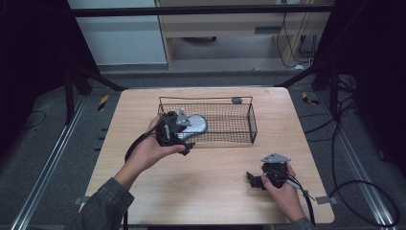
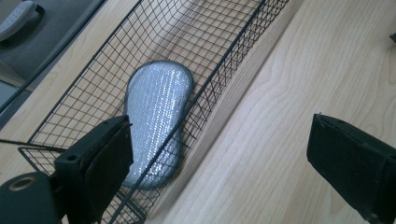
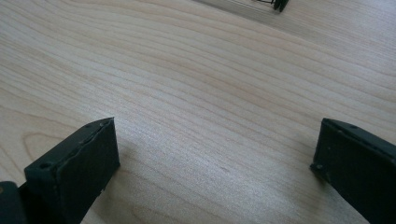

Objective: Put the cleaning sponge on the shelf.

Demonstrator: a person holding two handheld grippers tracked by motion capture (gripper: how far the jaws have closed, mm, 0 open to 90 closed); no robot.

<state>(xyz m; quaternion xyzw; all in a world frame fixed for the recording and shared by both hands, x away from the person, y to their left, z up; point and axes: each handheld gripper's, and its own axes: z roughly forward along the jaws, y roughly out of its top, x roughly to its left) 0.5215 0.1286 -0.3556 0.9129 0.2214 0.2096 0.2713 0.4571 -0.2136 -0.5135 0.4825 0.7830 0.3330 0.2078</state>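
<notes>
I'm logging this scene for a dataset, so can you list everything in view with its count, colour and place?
table: one, light wood, centre of the high view.
wire basket: one, black mesh, on the far half of the table.
shiny pad: one, silver-grey with a dark edge, lying flat in the basket at its left end.
small round object: one, dark grey, at the basket's far rim; what it is cannot be told.
cabinet: one, pale wood, beyond the table.
left gripper: one, black, jaws apart, at the basket's left end, above the pad.
right gripper: one, black, jaws apart, over bare table near the right front.
hands: two, each holding a gripper; grey-green sleeve on the left arm.
</notes>
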